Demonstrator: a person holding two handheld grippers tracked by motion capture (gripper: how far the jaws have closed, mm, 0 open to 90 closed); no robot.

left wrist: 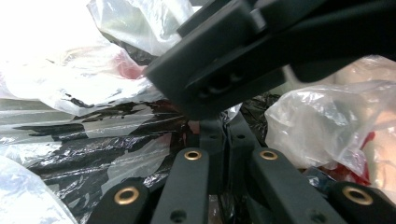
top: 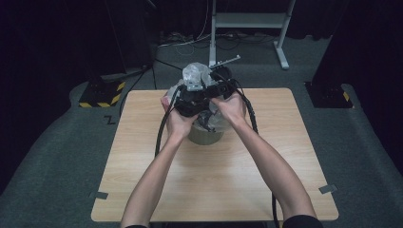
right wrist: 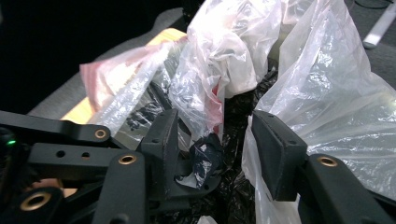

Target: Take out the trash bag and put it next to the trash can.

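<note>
Plastic is the stuff of this scene: a clear bag bunches up over a round bin that stands at the far middle of the wooden table. On the floor left of the table sits a black base with yellow stripes; behind the table stands a grey frame.

From the high view, the left hand holds the left gripper just over the bin's left side, its cable looping down toward the table. In the left gripper view its jaws stand pressed together at the tips, deep in black film and clear film; whether any film is pinched between them I cannot tell. A large black part of the other gripper crosses right above them.

The right hand holds the right gripper touching the left one above the bin. In the right gripper view its jaws stand apart, with a scrap of black film and a hanging fold of clear bag in the gap, neither clamped. A pink-tinted bag lies to the left, and more clear plastic billows at the right, against the right jaw.
</note>
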